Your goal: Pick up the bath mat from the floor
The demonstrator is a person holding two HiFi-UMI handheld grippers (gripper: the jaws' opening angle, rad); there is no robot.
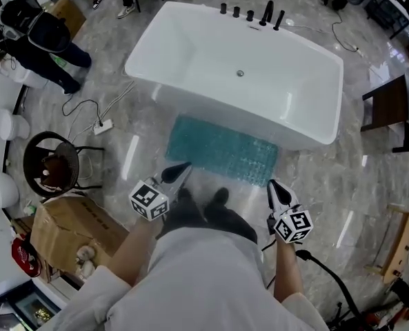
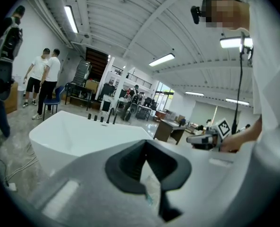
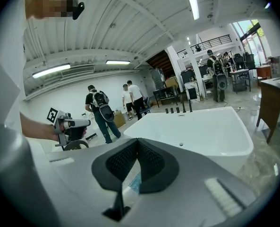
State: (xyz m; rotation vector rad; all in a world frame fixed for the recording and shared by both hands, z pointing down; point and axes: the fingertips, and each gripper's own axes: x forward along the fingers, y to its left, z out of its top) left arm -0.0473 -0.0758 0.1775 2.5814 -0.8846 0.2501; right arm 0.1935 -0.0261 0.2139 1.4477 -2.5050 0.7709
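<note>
Two grippers are held out low in front of the person, and both have their jaws pressed together with nothing between them: the left gripper and the right gripper point toward the bath mat. The mat, a teal bubbly one, lies flat on the floor, its far edge just beside the near wall of the bathtub, a little ahead of the person's shoes.

The floor is glossy grey marble-look tile that mirrors the ceiling lights. The white tub stands free in the middle, with black taps on its far rim. To the left are a round black stool, a cardboard box and a cable trailing over the tiles. A dark wooden table stands to the right. Another person with a backpack is at the upper left. The gripper views show a large hall with a white ribbed ceiling and strip lights.
</note>
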